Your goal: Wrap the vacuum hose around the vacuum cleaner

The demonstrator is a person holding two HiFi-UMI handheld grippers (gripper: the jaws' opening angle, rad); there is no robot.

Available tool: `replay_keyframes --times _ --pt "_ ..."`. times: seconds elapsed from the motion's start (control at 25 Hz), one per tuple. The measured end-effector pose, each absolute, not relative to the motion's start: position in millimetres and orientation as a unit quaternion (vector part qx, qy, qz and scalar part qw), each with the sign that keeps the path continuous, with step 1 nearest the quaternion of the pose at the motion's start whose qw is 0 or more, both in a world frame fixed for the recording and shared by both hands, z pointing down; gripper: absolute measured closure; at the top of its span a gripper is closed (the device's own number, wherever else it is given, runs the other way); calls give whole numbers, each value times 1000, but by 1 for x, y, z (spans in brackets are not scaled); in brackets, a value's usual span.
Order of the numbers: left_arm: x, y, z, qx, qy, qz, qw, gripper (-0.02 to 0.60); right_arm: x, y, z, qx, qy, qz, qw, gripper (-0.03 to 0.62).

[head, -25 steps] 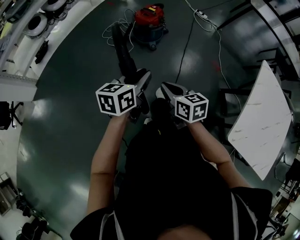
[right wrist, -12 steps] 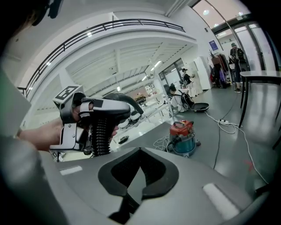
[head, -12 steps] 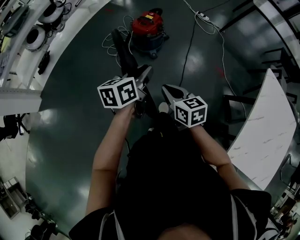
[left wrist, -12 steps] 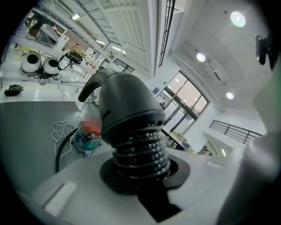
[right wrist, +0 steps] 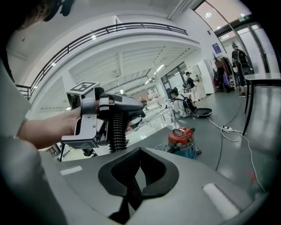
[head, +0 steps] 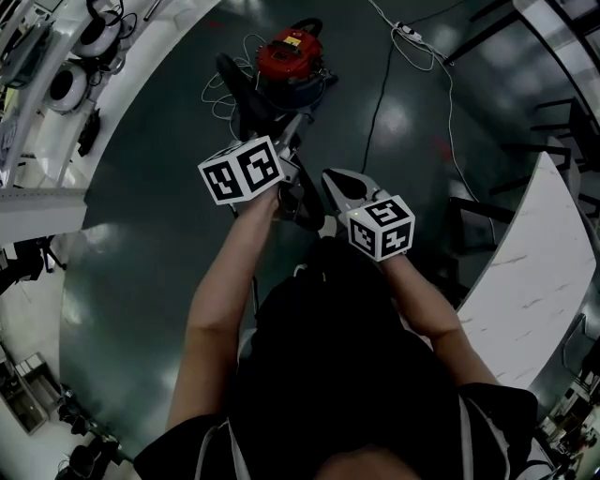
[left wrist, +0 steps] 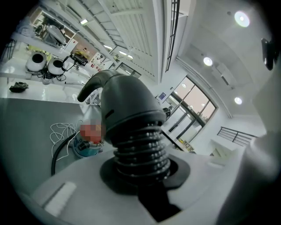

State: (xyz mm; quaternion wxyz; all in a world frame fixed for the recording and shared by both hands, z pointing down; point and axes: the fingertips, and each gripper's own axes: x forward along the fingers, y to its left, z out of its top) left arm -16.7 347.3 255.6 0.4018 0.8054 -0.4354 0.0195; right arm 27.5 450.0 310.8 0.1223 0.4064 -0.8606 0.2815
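Note:
The red vacuum cleaner (head: 292, 58) stands on the dark floor ahead, also in the right gripper view (right wrist: 182, 138). Its black ribbed hose (head: 246, 101) runs from it to my left gripper (head: 289, 141), then loops down (head: 305, 202) between the two grippers. The left gripper (left wrist: 140, 171) is shut on the hose (left wrist: 140, 149) just below its grey curved end piece (left wrist: 127, 105). My right gripper (head: 330, 178) sits close beside it with its jaws shut (right wrist: 134, 176). A stretch of hose (right wrist: 133, 191) shows through the notch between its pads; no grip on it shows.
White cable (head: 225, 75) lies coiled on the floor left of the vacuum. A black cord (head: 375, 89) runs to a power strip (head: 403, 28). A white marble table (head: 534, 272) with dark frames stands at right. Benches with gear (head: 56, 66) line the left.
My left gripper has moved forward toward the vacuum with the hose in it. The right gripper has followed a little, and the vacuum now appears nearer.

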Motion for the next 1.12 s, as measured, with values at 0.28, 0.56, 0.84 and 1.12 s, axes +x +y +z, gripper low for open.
replay_keyframes --times 0.28,0.56,0.84,1.12 --pt "1 308 260 794 -461 20 397 506 49 418 317 404 -854 307 114 594" --pt "15 276 269 779 -480 15 403 506 65 398 314 411 -853 304 108 594" --pt "16 236 268 764 -499 -1 409 506 65 377 324 411 -849 308 125 538" --pt "10 194 268 754 -508 -9 417 506 53 350 341 404 -850 302 150 462"
